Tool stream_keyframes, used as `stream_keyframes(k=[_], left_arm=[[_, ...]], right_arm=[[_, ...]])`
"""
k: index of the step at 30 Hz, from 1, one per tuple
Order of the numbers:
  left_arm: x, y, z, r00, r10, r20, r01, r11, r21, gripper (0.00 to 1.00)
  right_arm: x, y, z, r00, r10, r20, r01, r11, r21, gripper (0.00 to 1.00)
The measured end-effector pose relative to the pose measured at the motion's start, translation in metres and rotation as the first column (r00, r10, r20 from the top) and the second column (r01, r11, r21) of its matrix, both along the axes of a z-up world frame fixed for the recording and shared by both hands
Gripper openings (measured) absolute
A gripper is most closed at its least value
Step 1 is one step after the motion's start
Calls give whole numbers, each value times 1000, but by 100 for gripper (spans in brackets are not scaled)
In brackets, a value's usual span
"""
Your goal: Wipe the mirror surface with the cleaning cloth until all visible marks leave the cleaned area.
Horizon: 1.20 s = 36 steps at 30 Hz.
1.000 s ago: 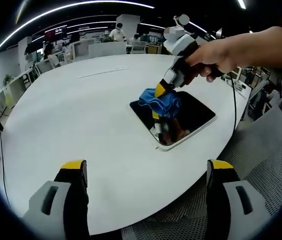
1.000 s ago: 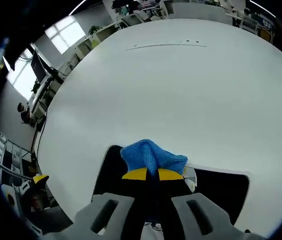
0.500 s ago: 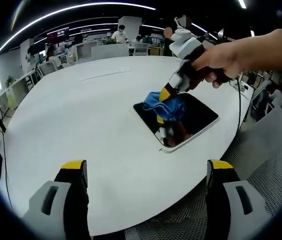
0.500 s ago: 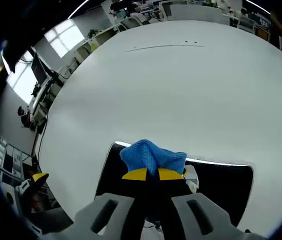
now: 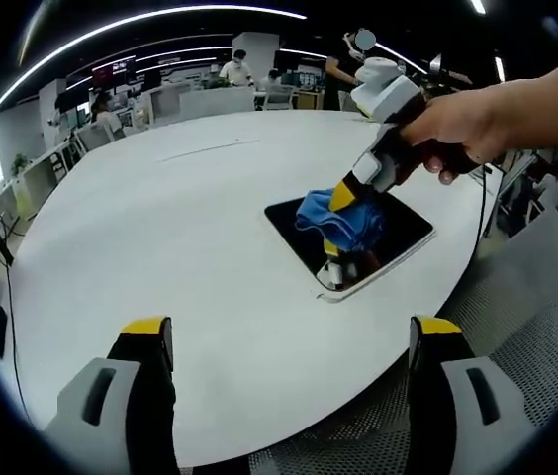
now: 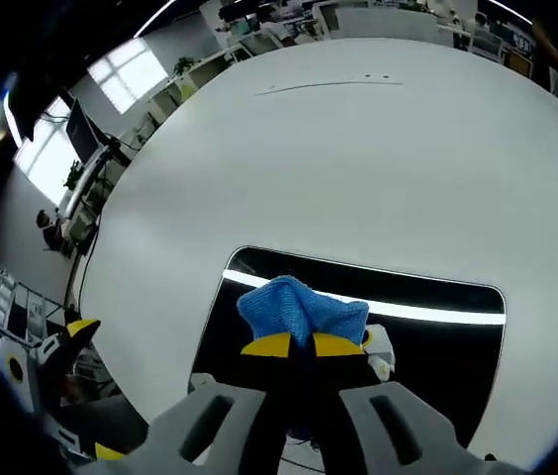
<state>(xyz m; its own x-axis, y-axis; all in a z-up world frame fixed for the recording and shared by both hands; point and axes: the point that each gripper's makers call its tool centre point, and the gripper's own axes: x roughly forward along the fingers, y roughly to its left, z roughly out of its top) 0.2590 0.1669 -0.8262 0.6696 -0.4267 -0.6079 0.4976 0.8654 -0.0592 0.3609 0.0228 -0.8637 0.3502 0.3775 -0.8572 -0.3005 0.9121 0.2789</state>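
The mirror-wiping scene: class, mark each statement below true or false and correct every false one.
1. The right claw is shut on the blue cloth. True.
2. The mirror lies flat on the white table. True.
3. The left claw holds a second cloth. False: it is open and holds nothing.
4. The cloth rests on bare table, beside the mirror. False: it sits over the mirror.
5. The mirror lies near the table's edge. True.

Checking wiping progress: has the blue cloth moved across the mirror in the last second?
Yes. In the left gripper view the blue cloth, clamped in the right gripper, slid from the mirror's left edge toward its middle.
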Motion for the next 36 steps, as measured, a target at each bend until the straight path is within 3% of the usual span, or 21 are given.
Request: stream_keyframes(k=[14, 23, 28, 36], left_arm=[[-3, -3, 3, 1000, -5, 1, 5, 1000, -6, 99], [-2, -2, 2, 1000, -8, 4, 8, 1000, 1, 99], [-3, -2, 1, 1000, -12, 4, 12, 1000, 7, 99], [-3, -3, 1, 1000, -12, 2, 12, 1000, 12, 99]], right_arm=[[-21, 1, -5, 1000, 21, 16, -21, 1000, 0, 0], [-30, -2, -5, 997, 42, 61, -42, 999, -10, 0], [-32, -3, -5, 999, -15, 40, 14, 999, 32, 0], [-33, -7, -3, 997, -16, 72, 11, 997, 79, 0]])
